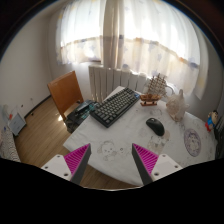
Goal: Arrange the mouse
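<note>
A dark computer mouse (155, 126) lies on the white table (125, 135), to the right of a black keyboard (117, 105) that runs diagonally across the tabletop. My gripper (112, 160) hovers high above the table's near edge, well short of the mouse. Its two fingers with magenta pads (77, 157) stand wide apart, open, with nothing between them but the tabletop and the wooden floor below.
A wooden ship model (153, 92) and a pale figurine (176, 104) stand at the table's far right. A round dish (193, 141) sits near the right edge. A brown chair (66, 93) stands left of the table, a radiator (113, 77) and curtained window behind.
</note>
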`<state>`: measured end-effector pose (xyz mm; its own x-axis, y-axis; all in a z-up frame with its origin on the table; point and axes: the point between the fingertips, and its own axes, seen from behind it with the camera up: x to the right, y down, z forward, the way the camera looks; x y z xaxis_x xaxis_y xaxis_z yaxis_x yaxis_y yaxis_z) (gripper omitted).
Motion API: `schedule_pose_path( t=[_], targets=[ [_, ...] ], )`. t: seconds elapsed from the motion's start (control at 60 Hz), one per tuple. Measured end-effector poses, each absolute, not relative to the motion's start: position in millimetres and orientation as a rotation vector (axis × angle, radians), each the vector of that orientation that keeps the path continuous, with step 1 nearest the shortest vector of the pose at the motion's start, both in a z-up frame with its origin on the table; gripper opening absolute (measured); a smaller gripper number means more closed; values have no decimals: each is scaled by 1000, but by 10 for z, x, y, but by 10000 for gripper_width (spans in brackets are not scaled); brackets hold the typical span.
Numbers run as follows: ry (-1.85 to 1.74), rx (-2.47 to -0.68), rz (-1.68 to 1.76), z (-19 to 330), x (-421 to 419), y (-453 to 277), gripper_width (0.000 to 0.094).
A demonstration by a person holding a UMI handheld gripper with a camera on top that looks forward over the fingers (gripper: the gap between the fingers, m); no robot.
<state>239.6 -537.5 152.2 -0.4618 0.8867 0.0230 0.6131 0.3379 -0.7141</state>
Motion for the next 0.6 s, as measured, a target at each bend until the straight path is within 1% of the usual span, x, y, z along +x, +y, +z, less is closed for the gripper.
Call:
schedule_pose_path(
  t=[0.417,0.6],
  targets=[
    [-1943,-1549,789,1171,1690,-4287,854],
    [-1853,-1549,821,947,1375,-4026,855]
  ],
)
